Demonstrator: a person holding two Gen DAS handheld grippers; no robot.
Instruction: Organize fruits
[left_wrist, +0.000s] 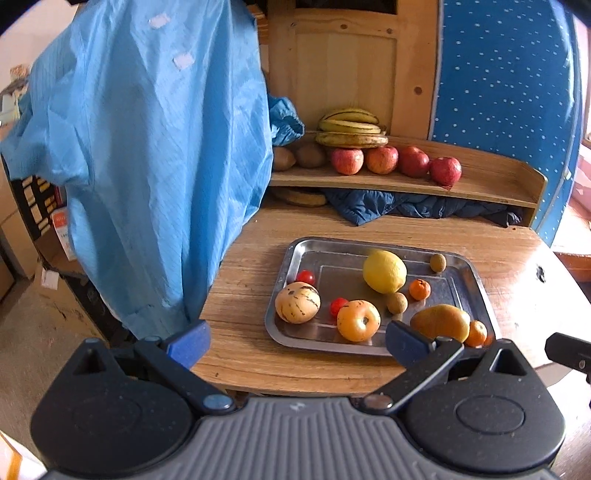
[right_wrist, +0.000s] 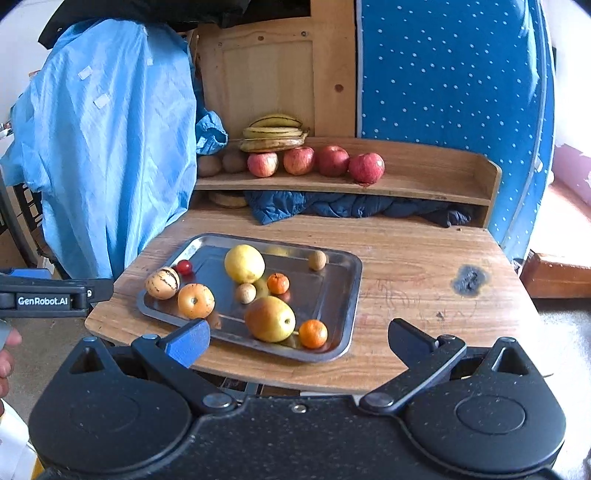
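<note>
Steel tray (left_wrist: 291, 258) of fruit lies ahead; left gripper (left_wrist: 297, 341) and right gripper (right_wrist: 299, 341) hover level before it, both released, empty.

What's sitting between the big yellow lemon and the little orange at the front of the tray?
A small round brown fruit and the big pear lie between the lemon and the front orange. The right wrist view shows this best.

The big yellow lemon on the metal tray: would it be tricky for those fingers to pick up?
Probably a little. The lemon looks rounded, so a nudge might roll it across the smooth tray. Its rind looks firm, likely tolerating a squeeze. It is wide, yet both grippers stand open.
</note>
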